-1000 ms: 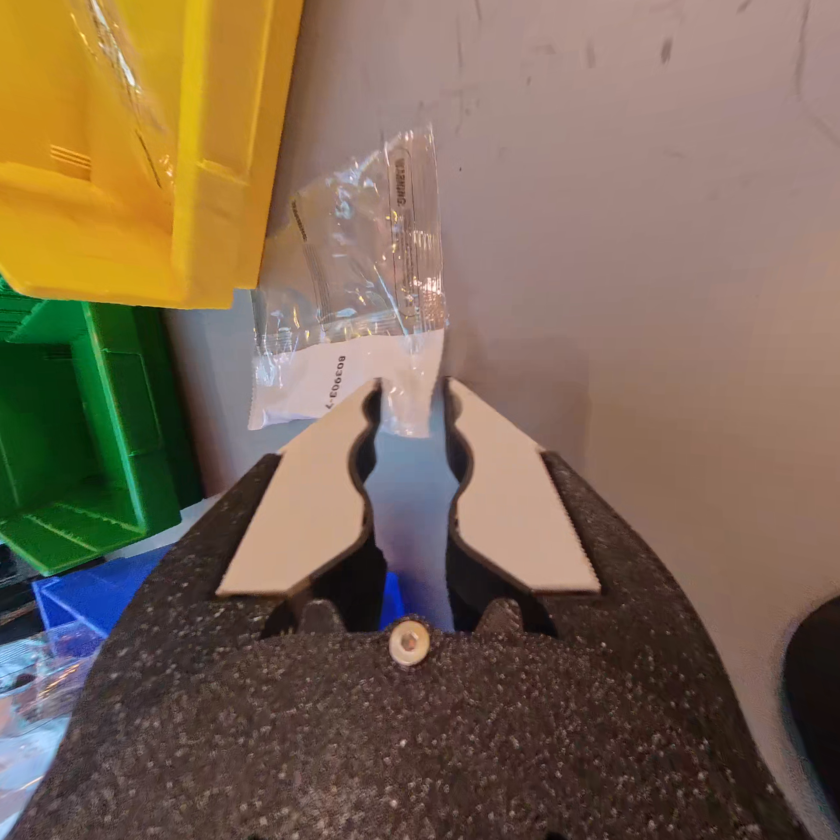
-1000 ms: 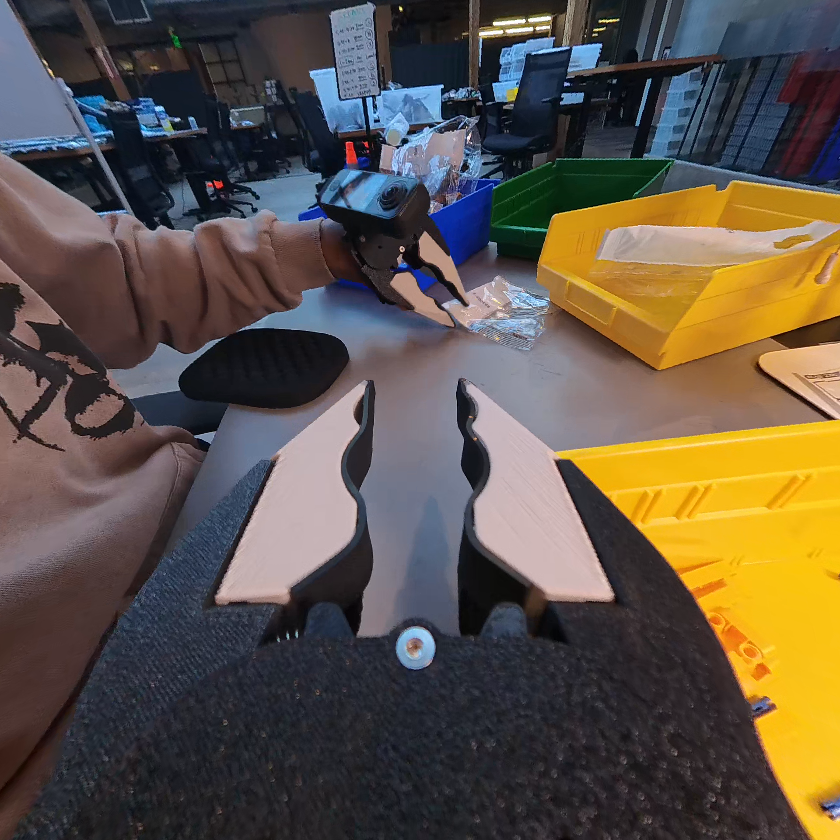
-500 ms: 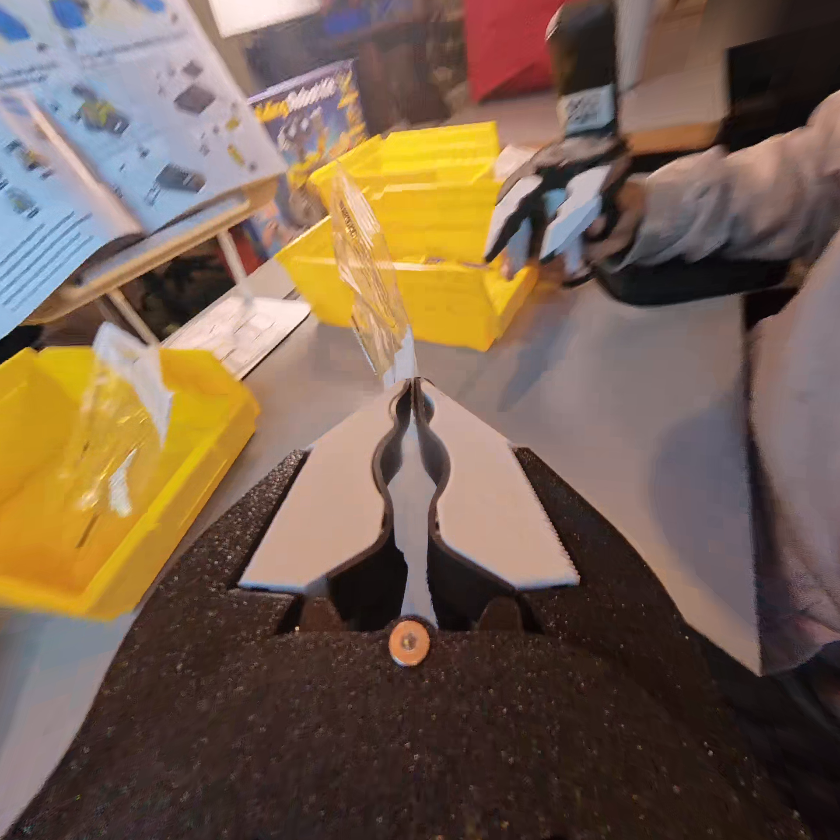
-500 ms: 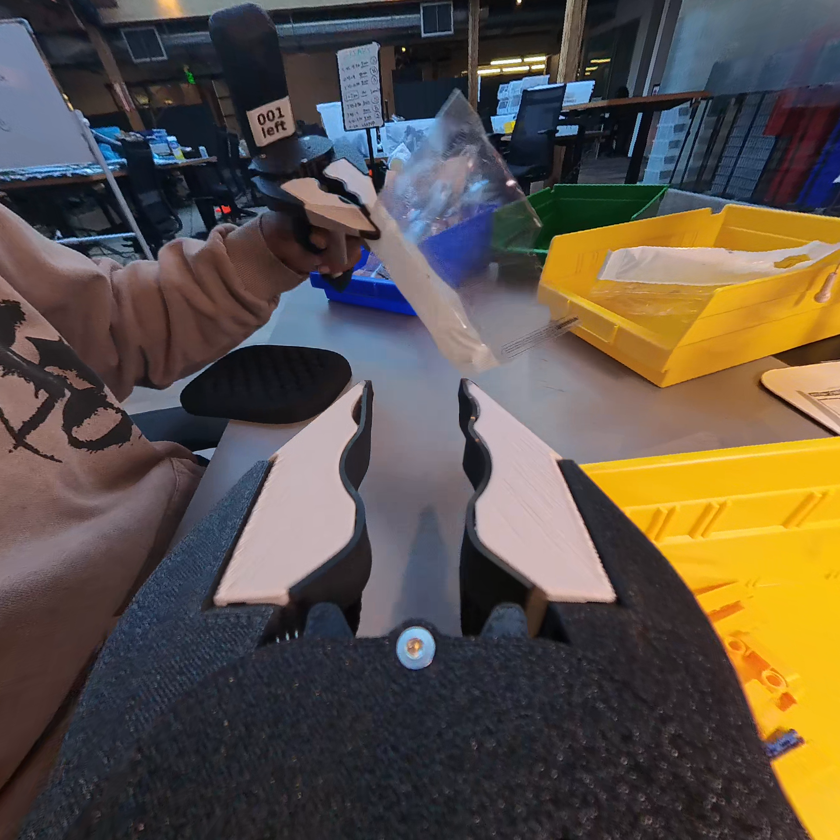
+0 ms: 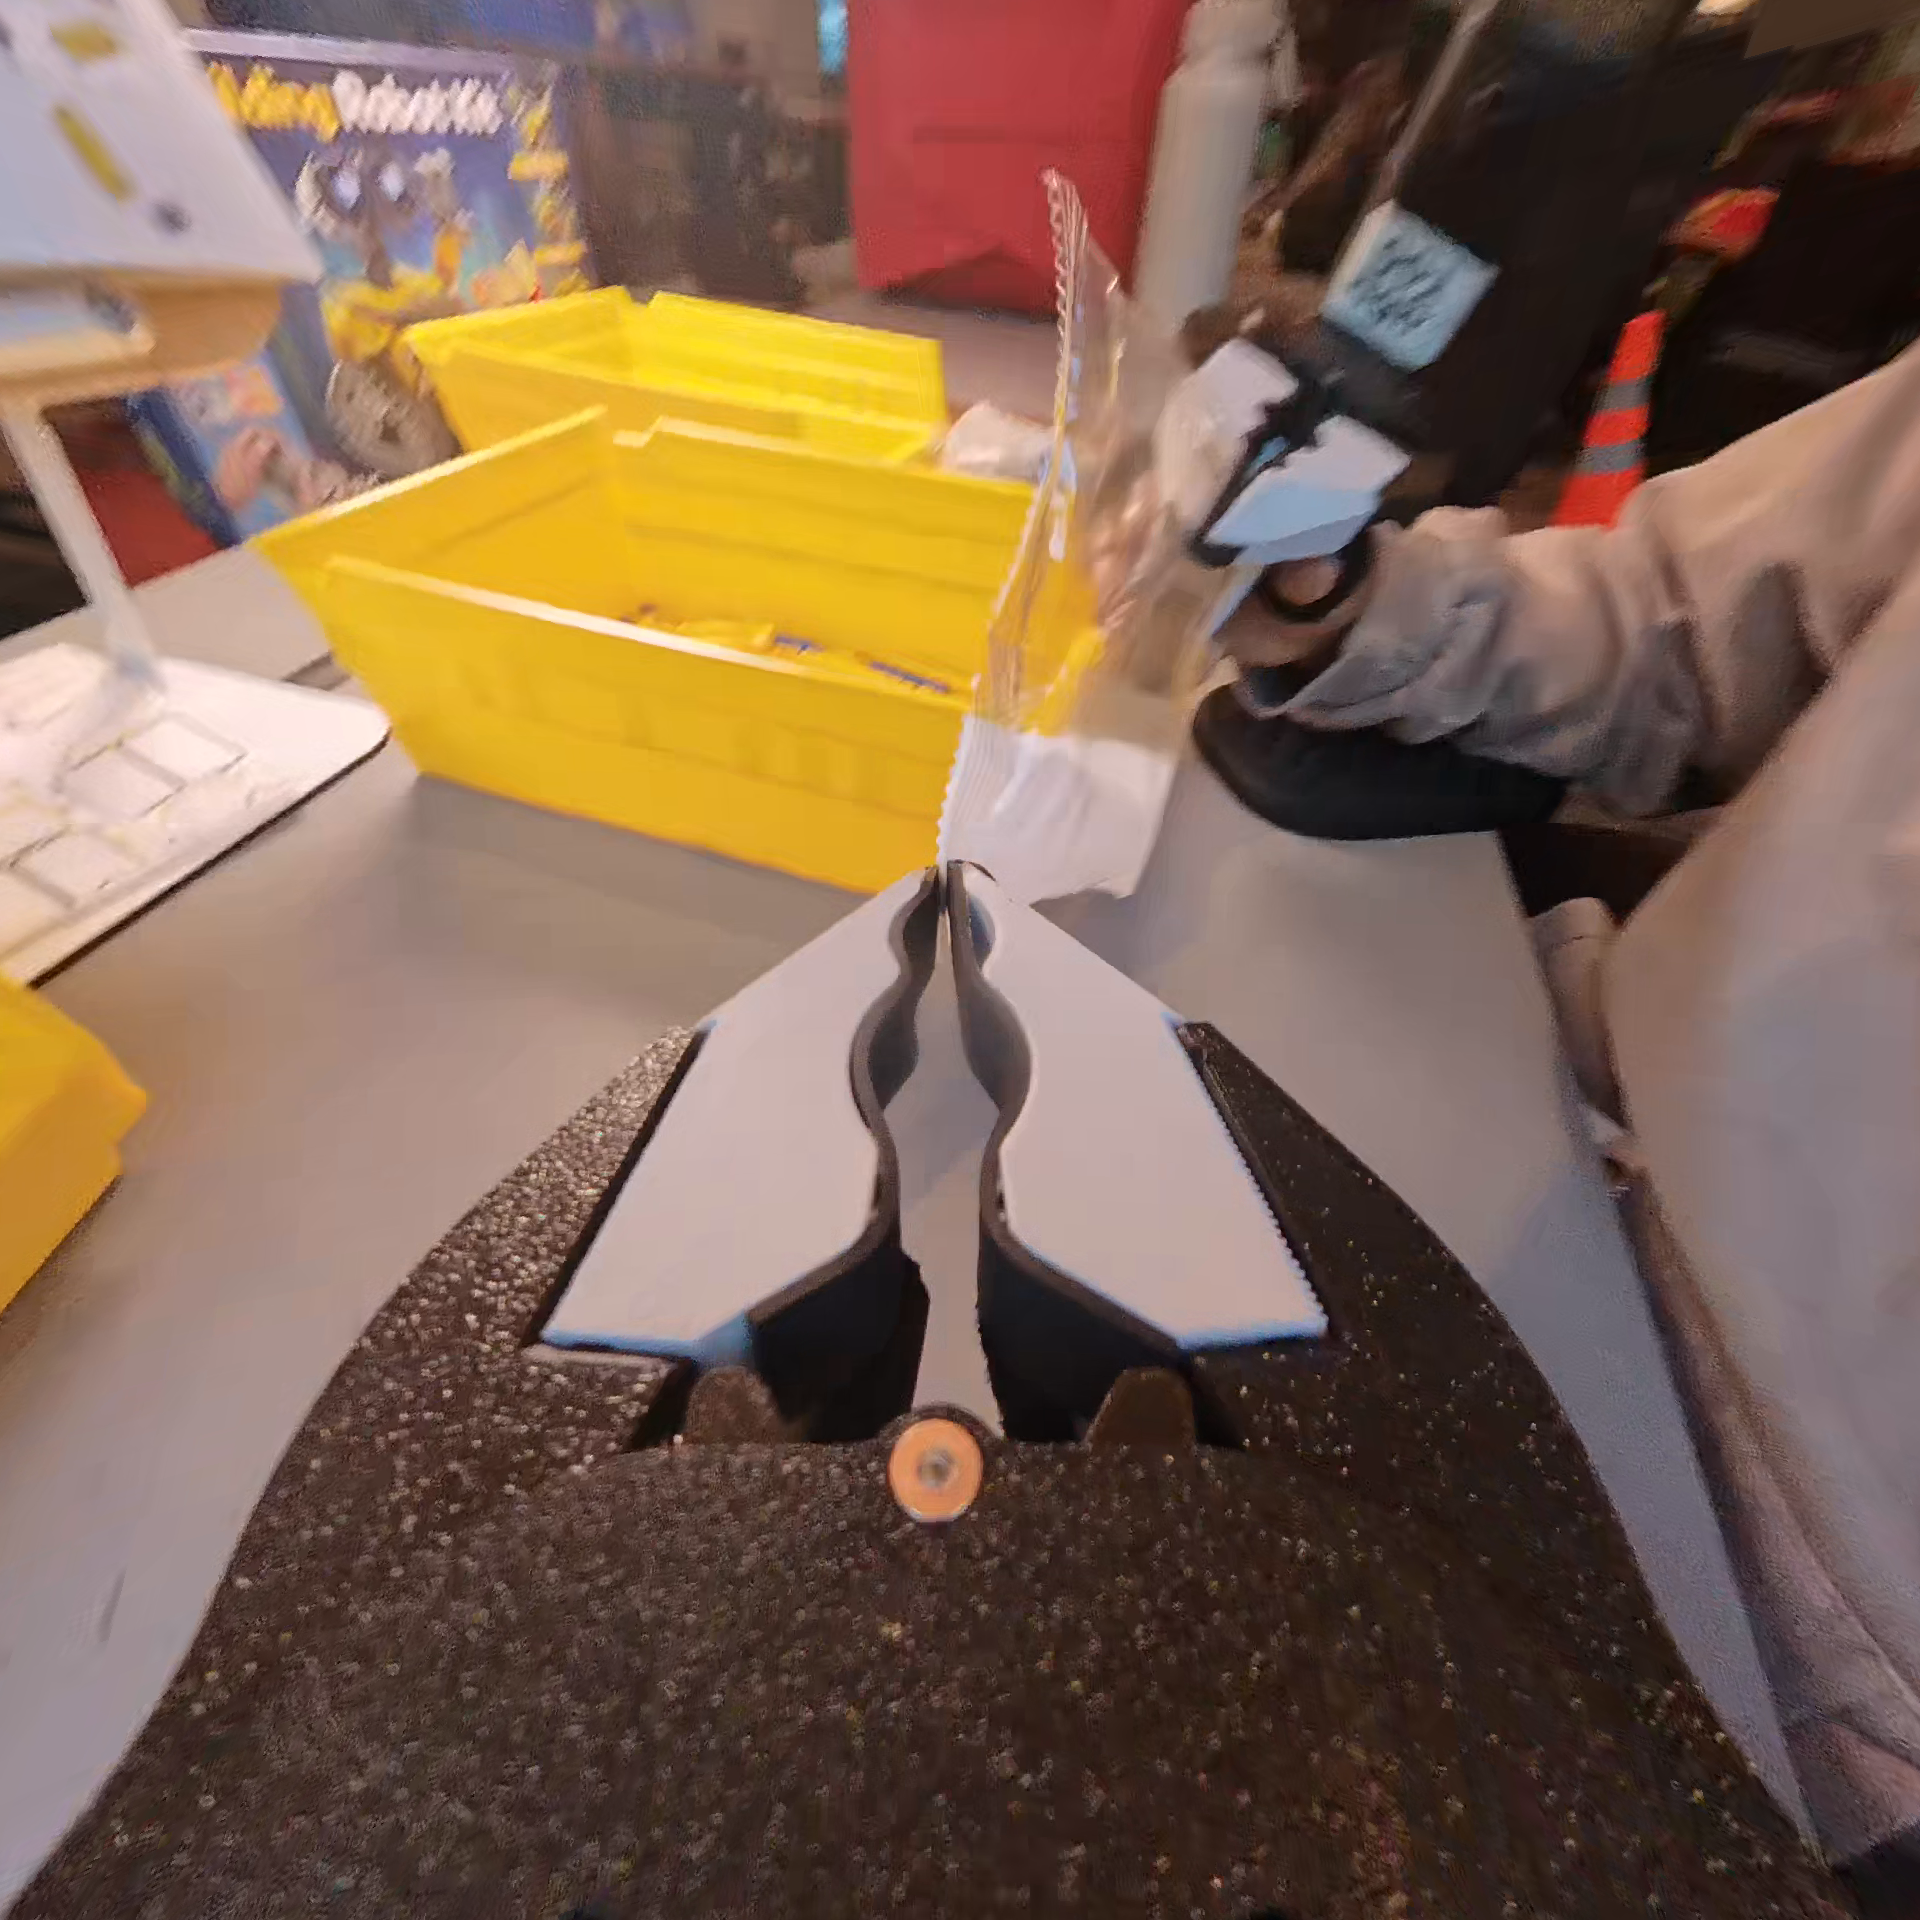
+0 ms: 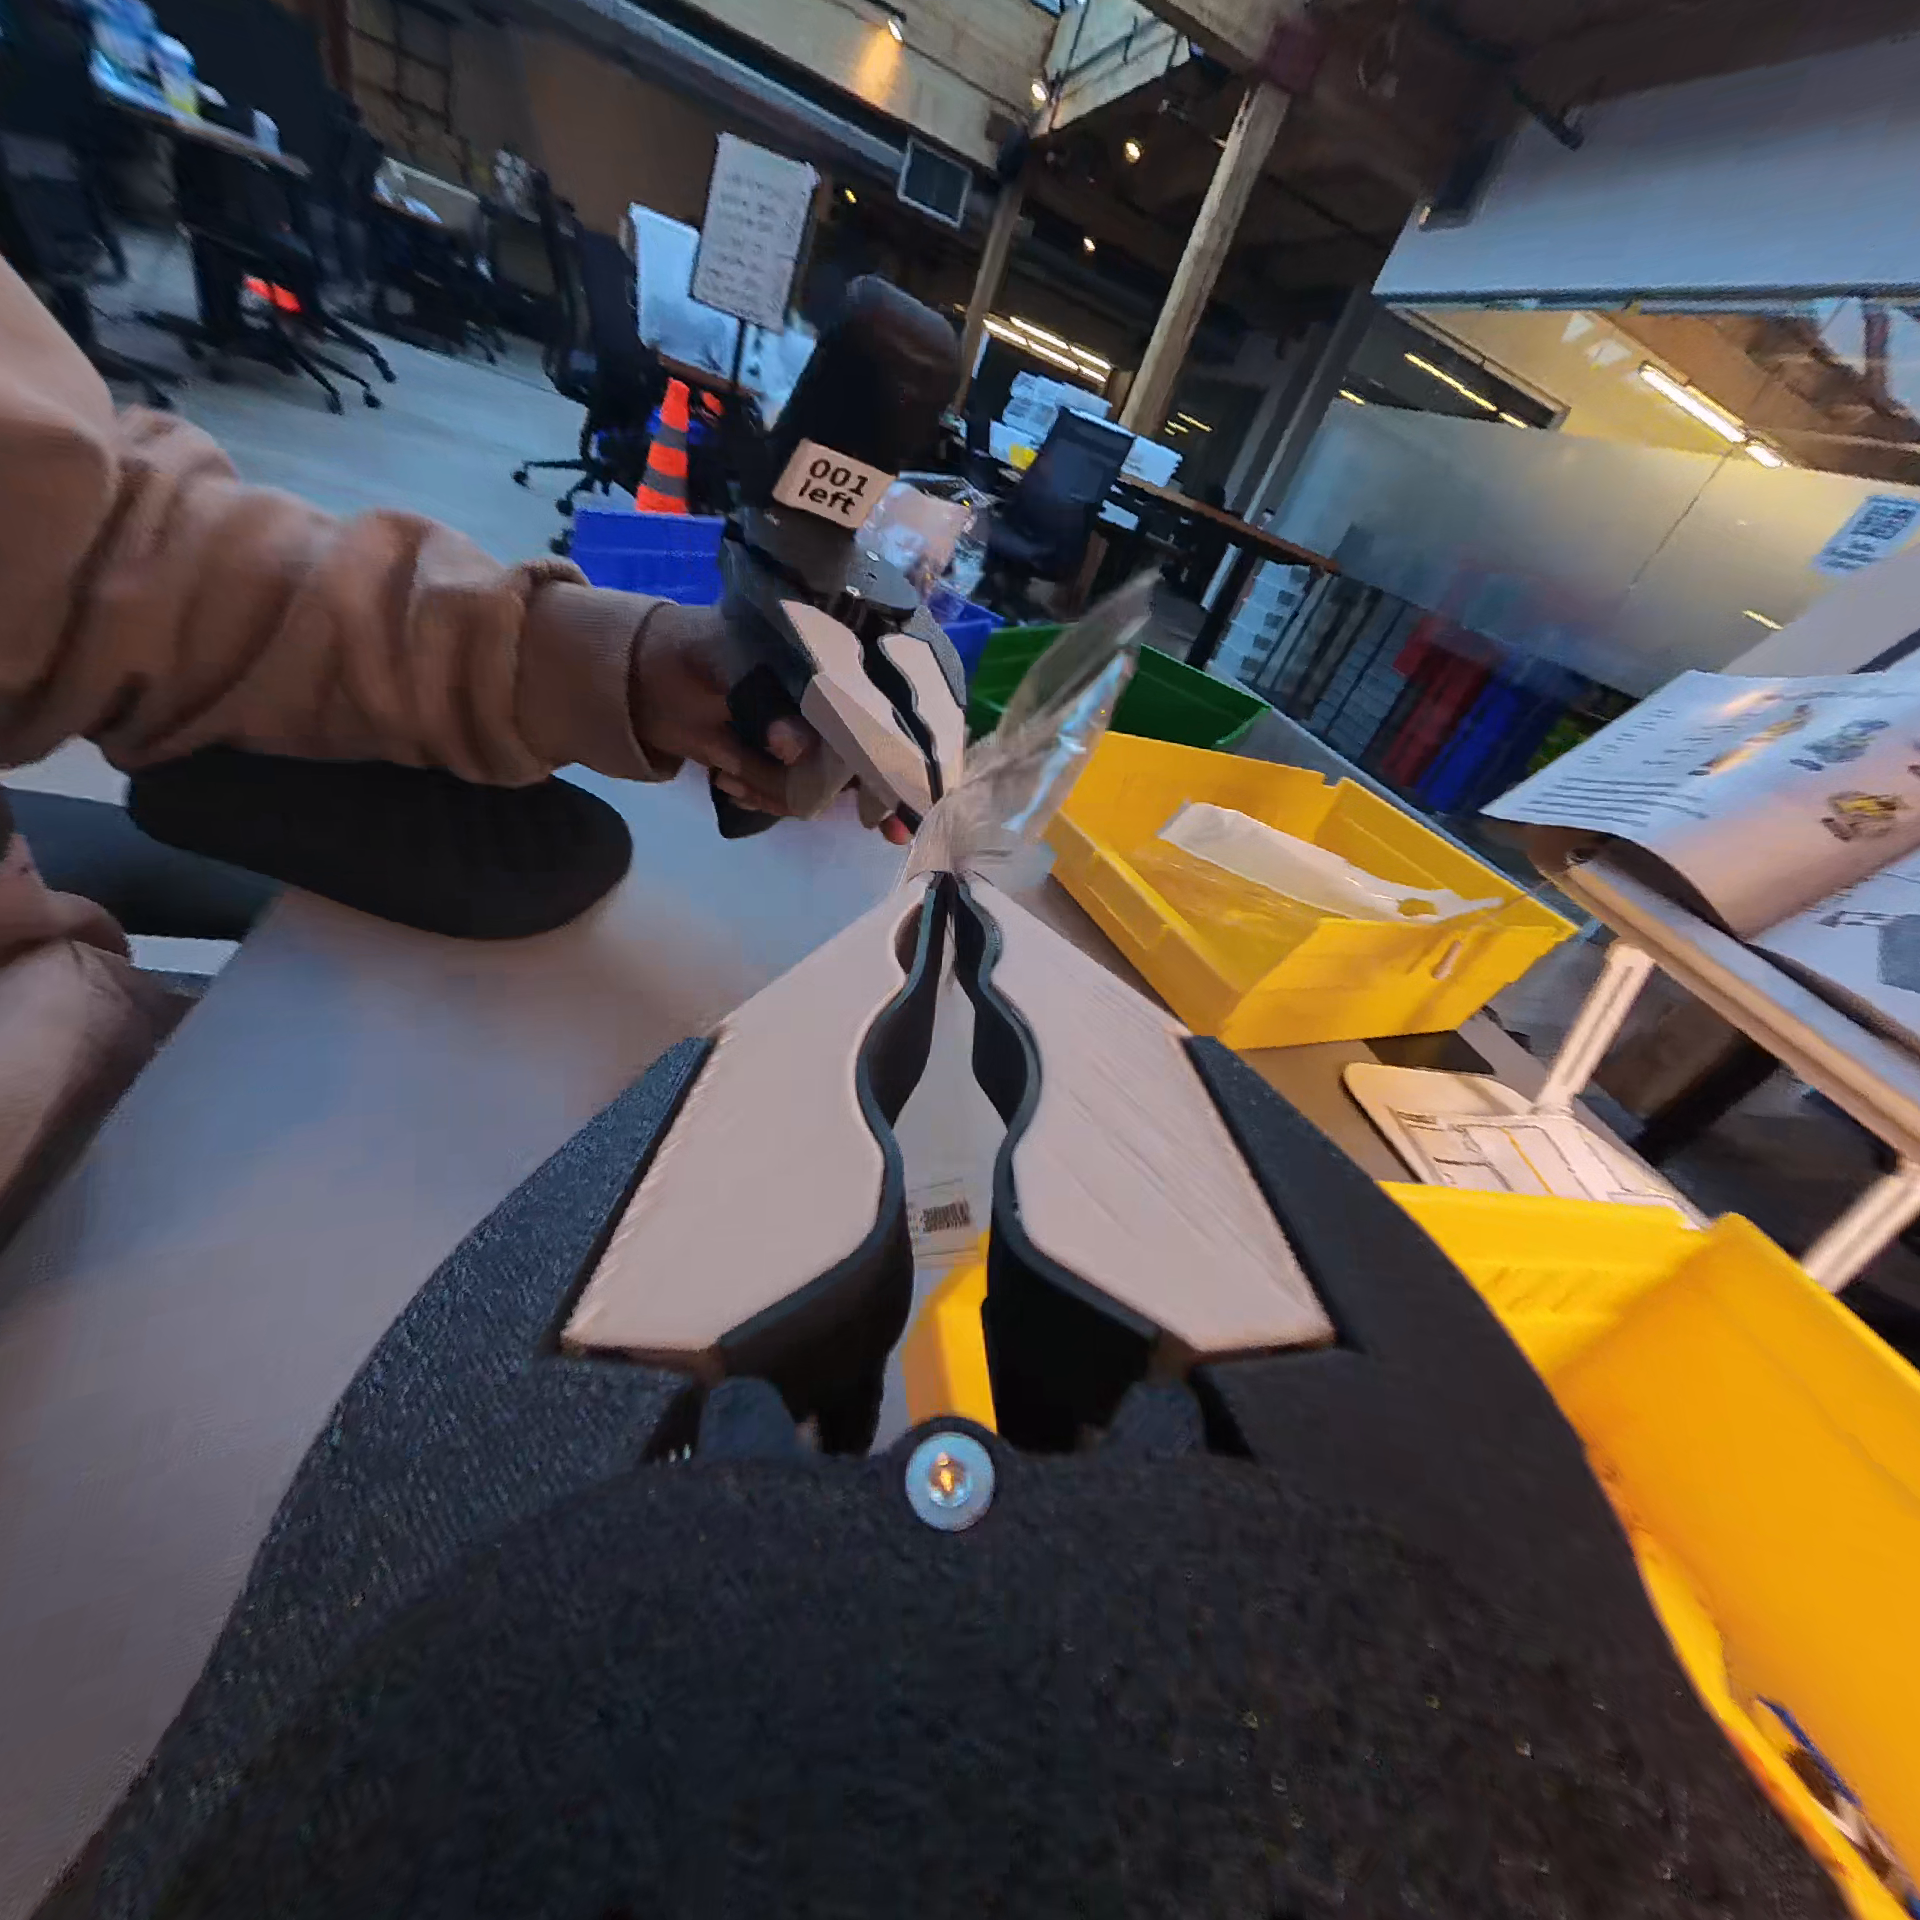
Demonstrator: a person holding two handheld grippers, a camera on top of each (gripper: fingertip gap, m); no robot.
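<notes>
Grey table (image 5: 416,1039) w/ yellow bins (image 5: 665,665) far left. Clear plastic bag (image 5: 1049,727) is up in the air over mid-table, near the bins. Left gripper (image 5: 948,881) is clenched on its white end, right gripper (image 6: 948,883) pinching the other edge; bag is taut btwn them.

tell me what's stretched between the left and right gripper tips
A clear plastic bag with a white strip spans them, above the grey table. The right wrist view shows the left gripper and right gripper each shut on it.
</notes>
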